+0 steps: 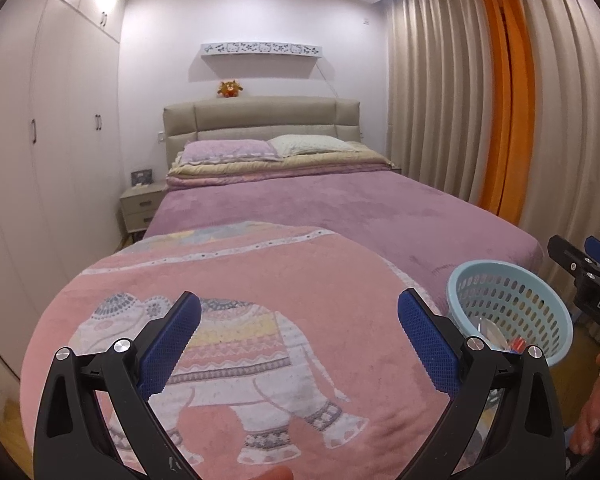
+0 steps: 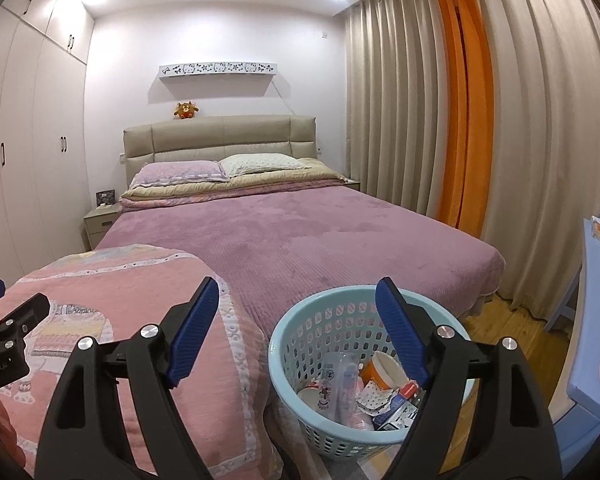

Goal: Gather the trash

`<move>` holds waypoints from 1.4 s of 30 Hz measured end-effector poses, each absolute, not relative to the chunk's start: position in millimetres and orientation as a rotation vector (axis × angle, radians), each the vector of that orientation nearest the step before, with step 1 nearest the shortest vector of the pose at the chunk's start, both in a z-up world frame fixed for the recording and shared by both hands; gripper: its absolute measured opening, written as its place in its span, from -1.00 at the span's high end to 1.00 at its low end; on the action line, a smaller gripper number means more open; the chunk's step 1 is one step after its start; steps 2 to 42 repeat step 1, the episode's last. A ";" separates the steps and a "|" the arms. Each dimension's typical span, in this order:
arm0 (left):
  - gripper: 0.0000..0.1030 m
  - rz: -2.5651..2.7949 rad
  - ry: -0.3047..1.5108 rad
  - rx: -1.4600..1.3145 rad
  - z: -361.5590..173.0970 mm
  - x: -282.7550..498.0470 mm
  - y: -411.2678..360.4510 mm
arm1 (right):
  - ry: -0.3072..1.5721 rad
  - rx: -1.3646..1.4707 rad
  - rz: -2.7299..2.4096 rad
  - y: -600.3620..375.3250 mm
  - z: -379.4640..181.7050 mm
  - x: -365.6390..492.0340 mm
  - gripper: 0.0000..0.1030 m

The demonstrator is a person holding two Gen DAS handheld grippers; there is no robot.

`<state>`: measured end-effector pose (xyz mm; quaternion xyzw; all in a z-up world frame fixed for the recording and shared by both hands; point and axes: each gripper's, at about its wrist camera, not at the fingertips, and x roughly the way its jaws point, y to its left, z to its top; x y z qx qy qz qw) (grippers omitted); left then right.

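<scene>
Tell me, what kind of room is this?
A bedroom, most likely a home one: a made bed with two pillows against a padded headboard, a nightstand beside it, and tall wardrobe doors along the wall.

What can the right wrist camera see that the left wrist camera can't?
Only the right wrist view looks down into the blue basket and shows the trash inside: a clear bottle, an orange and white cup and small packets. It also shows wooden floor past the bed's corner.

Only the left wrist view shows the whole elephant picture on the pink blanket.

Both show the purple bed, the two pillows, the orange toy on the headboard, the curtains, and an open, empty gripper: the right gripper and the left gripper.
</scene>
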<state>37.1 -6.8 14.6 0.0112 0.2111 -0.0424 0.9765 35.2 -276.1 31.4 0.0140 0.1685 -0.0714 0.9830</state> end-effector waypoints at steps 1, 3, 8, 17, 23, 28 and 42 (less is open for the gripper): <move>-0.86 -0.084 0.428 0.019 13.8 38.5 -4.5 | 0.340 0.027 -0.141 -274.7 31.9 36.4 -0.49; -0.86 -0.084 0.428 0.019 13.8 38.5 -4.5 | 0.340 0.027 -0.141 -274.7 31.9 36.4 -0.49; -0.86 -0.084 0.428 0.019 13.8 38.5 -4.5 | 0.340 0.027 -0.141 -274.7 31.9 36.4 -0.49; -0.86 -0.084 0.428 0.019 13.8 38.5 -4.5 | 0.340 0.027 -0.141 -274.7 31.9 36.4 -0.49; -0.86 -0.084 0.428 0.019 13.8 38.5 -4.5 | 0.340 0.027 -0.141 -274.7 31.9 36.4 -0.49; -0.86 -0.084 0.428 0.019 13.8 38.5 -4.5 | 0.340 0.027 -0.141 -274.7 31.9 36.4 -0.49; -0.86 -0.084 0.428 0.019 13.8 38.5 -4.5 | 0.340 0.027 -0.141 -274.7 31.9 36.4 -0.49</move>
